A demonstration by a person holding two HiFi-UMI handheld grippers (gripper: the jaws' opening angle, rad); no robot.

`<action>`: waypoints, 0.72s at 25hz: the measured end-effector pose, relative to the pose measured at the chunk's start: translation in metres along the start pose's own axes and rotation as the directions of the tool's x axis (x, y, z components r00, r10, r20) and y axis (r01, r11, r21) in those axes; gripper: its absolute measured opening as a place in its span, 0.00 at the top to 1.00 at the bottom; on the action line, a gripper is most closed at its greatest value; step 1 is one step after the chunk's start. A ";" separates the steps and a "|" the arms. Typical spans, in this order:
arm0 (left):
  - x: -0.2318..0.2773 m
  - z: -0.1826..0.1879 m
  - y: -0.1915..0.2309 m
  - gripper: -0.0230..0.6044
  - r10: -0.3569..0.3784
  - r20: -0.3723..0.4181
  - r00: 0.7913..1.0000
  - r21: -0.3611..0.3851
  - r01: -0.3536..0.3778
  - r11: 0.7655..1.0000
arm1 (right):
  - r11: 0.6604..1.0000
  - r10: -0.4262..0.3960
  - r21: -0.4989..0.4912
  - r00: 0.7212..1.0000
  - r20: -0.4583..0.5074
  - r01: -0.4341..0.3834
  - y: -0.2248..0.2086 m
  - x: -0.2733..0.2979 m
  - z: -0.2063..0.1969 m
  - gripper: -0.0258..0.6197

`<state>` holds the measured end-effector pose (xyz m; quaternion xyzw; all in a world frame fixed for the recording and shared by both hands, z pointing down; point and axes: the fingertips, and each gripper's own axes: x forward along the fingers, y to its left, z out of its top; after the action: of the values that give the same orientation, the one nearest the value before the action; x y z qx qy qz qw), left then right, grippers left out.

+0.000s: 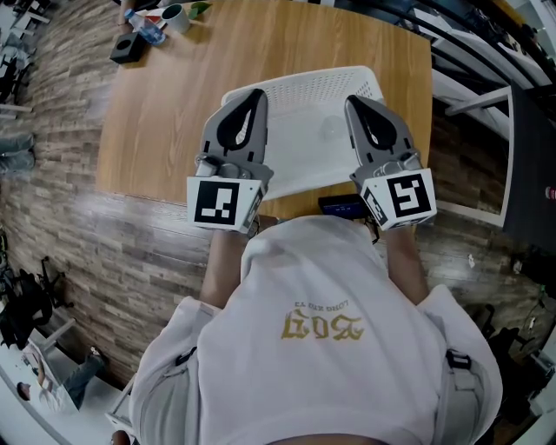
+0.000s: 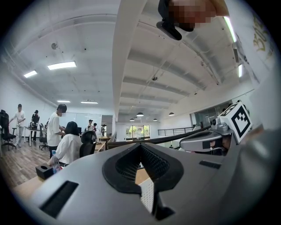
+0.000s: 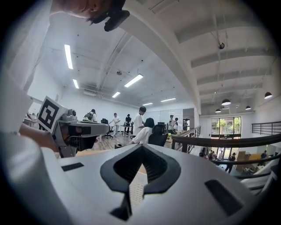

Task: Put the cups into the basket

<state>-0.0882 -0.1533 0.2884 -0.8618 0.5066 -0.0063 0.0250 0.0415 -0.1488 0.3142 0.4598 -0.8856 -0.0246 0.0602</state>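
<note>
Left gripper [image 1: 255,96] and right gripper [image 1: 353,102] hover over the white basket [image 1: 300,85], jaws of each pressed together. The basket sits mid-table [image 1: 165,113], near the front edge. A cup [image 1: 176,16] stands at the far left corner, well apart.

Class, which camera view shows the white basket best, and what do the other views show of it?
The head view: the basket lies on the table, its rim and floor plain between the left gripper and the right gripper. Each gripper view shows only a perforated white sliver through its shut jaws.
</note>
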 end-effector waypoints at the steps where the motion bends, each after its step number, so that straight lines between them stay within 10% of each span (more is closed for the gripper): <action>1: 0.000 0.001 0.000 0.95 -0.001 0.003 1.000 0.000 0.001 1.000 | 1.000 0.003 0.001 1.000 0.001 -0.003 0.000 0.000 0.000 0.95; 18: -0.006 -0.005 -0.002 0.95 -0.007 0.003 1.000 -0.006 0.007 1.000 | 1.000 0.016 -0.004 1.000 -0.001 -0.016 0.006 -0.004 0.000 0.95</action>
<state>-0.0891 -0.1473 0.2933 -0.8636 0.5036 -0.0032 0.0231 0.0388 -0.1425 0.3149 0.4526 -0.8892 -0.0255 0.0619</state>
